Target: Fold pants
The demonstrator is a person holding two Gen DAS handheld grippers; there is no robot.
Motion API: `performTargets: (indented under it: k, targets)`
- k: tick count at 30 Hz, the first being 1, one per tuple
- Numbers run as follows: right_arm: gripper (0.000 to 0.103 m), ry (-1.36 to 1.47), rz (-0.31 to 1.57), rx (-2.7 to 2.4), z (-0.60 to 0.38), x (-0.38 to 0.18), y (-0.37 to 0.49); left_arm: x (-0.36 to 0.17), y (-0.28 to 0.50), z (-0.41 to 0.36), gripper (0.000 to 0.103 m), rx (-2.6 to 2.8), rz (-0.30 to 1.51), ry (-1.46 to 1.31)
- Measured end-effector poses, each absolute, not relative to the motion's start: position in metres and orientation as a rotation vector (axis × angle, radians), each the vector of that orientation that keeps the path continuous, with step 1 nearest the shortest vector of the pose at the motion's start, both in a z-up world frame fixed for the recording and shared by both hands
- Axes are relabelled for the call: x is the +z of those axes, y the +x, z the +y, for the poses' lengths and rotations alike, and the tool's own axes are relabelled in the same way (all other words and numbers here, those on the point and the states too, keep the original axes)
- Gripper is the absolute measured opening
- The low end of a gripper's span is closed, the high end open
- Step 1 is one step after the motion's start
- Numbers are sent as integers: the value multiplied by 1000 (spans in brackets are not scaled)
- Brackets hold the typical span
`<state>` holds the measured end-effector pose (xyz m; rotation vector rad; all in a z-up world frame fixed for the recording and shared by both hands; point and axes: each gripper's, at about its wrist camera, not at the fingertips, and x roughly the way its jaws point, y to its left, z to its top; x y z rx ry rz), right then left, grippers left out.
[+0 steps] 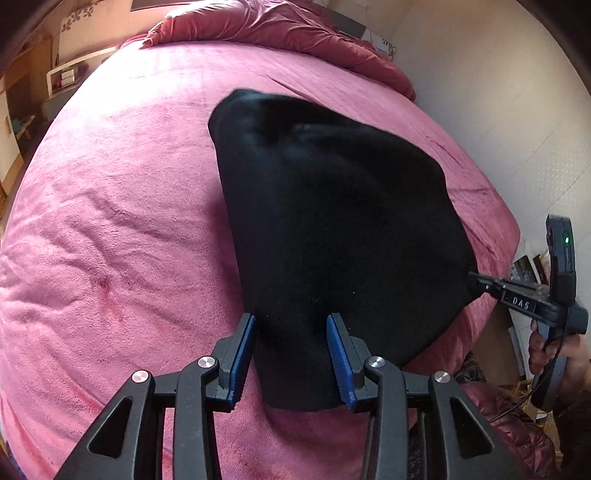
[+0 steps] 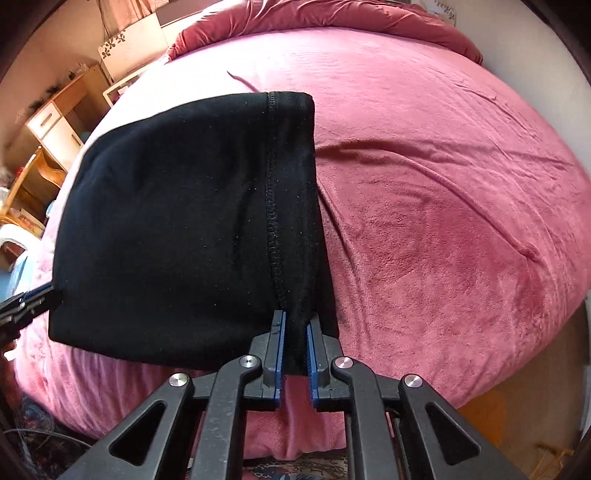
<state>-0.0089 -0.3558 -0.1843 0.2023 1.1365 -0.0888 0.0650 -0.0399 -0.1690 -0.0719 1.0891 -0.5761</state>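
The black pants (image 1: 332, 221) lie folded into a compact block on the pink bed. In the left wrist view my left gripper (image 1: 291, 325) has its jaws wide apart on either side of the near left corner of the pants, not pinching it. My right gripper (image 1: 476, 280) shows at the right, gripping the other near corner. In the right wrist view my right gripper (image 2: 295, 325) is closed on the seamed edge of the pants (image 2: 192, 221). The left gripper's fingers (image 2: 33, 299) show at the left edge of that view.
The pink fleece bedcover (image 1: 129, 221) spreads all around, with a bunched red duvet (image 1: 277, 29) at the head. A white wall (image 1: 498, 110) runs along the right side of the bed. Wooden furniture (image 2: 55, 118) stands off the left side. The bed's near edge (image 2: 498, 369) drops to the floor.
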Motion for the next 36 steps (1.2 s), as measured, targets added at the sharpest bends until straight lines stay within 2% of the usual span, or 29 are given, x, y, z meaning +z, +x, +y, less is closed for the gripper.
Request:
performTargets:
  k: [1,2,3,4,5,6,8,11,13,26,34,36]
  targets:
    - [17,226,1134,-70,-358,-181,-10,-166,68,-35,58,-568,1079,-103]
    - [24,259,1130,-54,-362,-177,-12,-163,71,-29,65,-565,1074,-139]
    - [37,287,1120,-51,-367,-173,-13,-161,74,-23,76,-572,1071,-180]
    - [45,310,1099,-52,-372,-168,-14,-160,78,-18,80,-572,1069,-216]
    - [55,332,1072,-48,-377,-162,-15,-159,80,-14,81,-561,1067,-240]
    - [61,362,1046,-35,-382,-156,-15,-159,84,-10,81,-555,1067,-258]
    - [66,417,1020,-18,-390,-152,-9,-161,92,-7,81,-549,1076,-287]
    - [70,455,1017,-8,-397,-157,10,-164,105,-8,81,-550,1078,-313]
    - [70,485,1042,10,-401,-168,24,-167,112,-12,85,-555,1091,-313]
    - [70,678,1094,157,-423,-221,60,-199,150,-31,86,-632,1214,-447]
    - [70,758,1096,211,-425,-243,65,-213,158,-48,81,-634,1284,-463]
    - [74,769,1092,215,-423,-246,66,-216,159,-48,79,-629,1296,-483]
